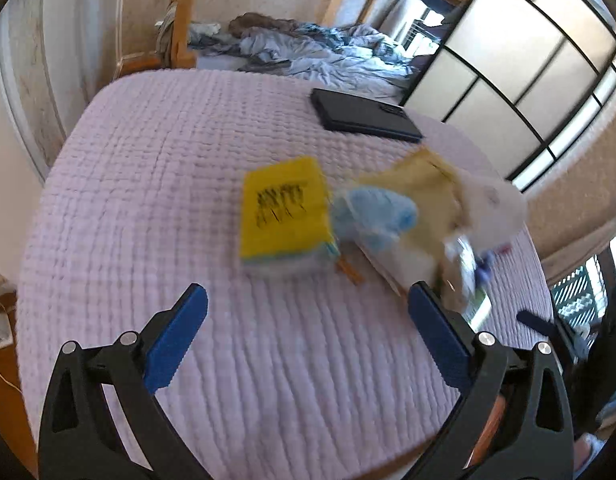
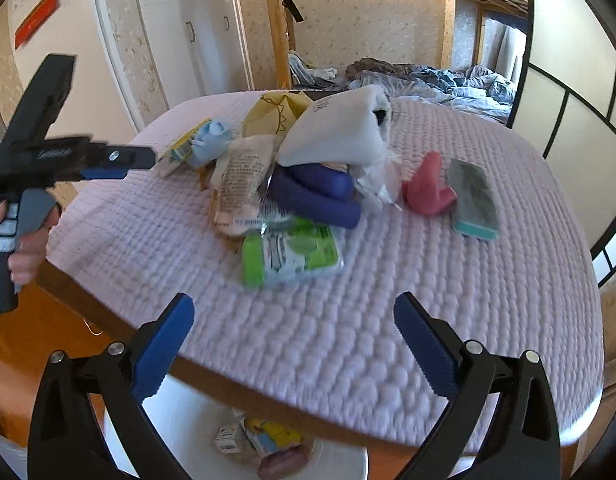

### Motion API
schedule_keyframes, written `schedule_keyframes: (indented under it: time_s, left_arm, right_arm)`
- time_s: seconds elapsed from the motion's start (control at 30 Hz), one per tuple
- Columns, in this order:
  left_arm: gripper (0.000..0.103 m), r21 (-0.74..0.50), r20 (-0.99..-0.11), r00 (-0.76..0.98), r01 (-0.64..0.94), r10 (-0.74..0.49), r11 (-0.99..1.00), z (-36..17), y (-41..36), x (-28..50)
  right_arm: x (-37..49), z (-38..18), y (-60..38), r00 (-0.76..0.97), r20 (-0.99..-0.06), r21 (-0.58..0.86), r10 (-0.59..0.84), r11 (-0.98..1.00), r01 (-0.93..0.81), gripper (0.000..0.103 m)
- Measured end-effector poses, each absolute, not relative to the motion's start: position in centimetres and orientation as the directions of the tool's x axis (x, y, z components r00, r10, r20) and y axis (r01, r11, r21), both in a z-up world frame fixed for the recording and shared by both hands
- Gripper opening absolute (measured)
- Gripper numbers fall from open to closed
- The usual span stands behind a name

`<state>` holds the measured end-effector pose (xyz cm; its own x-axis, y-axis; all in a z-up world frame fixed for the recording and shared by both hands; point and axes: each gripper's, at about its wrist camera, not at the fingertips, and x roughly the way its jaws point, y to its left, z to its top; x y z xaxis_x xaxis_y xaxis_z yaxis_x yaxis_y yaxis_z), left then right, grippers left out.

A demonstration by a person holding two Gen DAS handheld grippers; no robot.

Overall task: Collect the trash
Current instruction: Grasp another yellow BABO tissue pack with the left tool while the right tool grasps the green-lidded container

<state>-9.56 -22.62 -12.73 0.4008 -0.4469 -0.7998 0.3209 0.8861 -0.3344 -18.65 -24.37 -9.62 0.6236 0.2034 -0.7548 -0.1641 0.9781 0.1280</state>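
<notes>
A heap of trash lies on the table's lilac quilted cloth (image 2: 348, 320): a green wet-wipe pack (image 2: 295, 252), a crumpled wrapper (image 2: 239, 176), a dark blue roll (image 2: 316, 196), a white padded bag (image 2: 340, 132), a pale blue glove (image 2: 211, 140), a pink scrap (image 2: 426, 186). In the left wrist view a yellow sponge pack (image 1: 283, 216), the blue glove (image 1: 372, 216) and a tan envelope (image 1: 420, 188) show. My left gripper (image 1: 308, 320) is open and empty above the cloth, and appears at left in the right view (image 2: 119, 158). My right gripper (image 2: 293, 344) is open and empty over the table's front edge.
A white bin (image 2: 340, 460) under the table's front edge holds several wrappers. A black notebook (image 1: 364, 116) lies at the far side. A grey-teal sponge block (image 2: 474, 200) lies right of the heap. A bunk bed with rumpled blue bedding (image 1: 328, 52) stands behind.
</notes>
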Motion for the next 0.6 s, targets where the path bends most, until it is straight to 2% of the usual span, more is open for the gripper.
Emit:
schedule_keyframes:
  time_s: [0.17, 0.27, 0.33, 0.47, 0.5, 0.6]
  left_arm:
    - [0.101, -0.429, -0.785, 0.373, 0.246, -0.494, 0.869, -14.1, -21.6, -5.3]
    - [0.101, -0.418, -0.787, 0.381, 0.25, -0.486, 0.873, -13.9, -22.1, -4.3]
    - [0.1, -0.403, -0.791, 0.387, 0.256, -0.475, 0.879, -13.7, -22.5, -4.2]
    - [0.088, -0.34, -0.801, 0.407, 0.297, -0.44, 0.892, -13.6, -23.1, -4.6]
    - [0.078, -0.334, -0.802, 0.406, 0.303, -0.438, 0.893, -13.5, -23.1, -4.6]
    - [0.067, -0.335, -0.799, 0.401, 0.319, -0.447, 0.886, -13.4, -23.1, -4.6]
  right_arm:
    - [-16.7, -10.5, -24.6, 0.611, -0.763, 0.137, 0.211, 0.977, -0.165, 0.098]
    - [-15.9, -10.9, -24.6, 0.613, -0.759, 0.146, 0.218, 0.975, -0.166, 0.097]
    - [-15.5, -11.0, -24.5, 0.614, -0.758, 0.145, 0.222, 0.974, -0.173, 0.088]
    - [-14.7, -11.3, -23.9, 0.614, -0.758, 0.123, 0.22, 0.973, -0.197, 0.077]
    - [-14.7, -11.2, -23.7, 0.617, -0.755, 0.118, 0.223, 0.971, -0.207, 0.074]
    - [-14.9, -11.2, -23.1, 0.616, -0.756, 0.098, 0.222, 0.969, -0.229, 0.065]
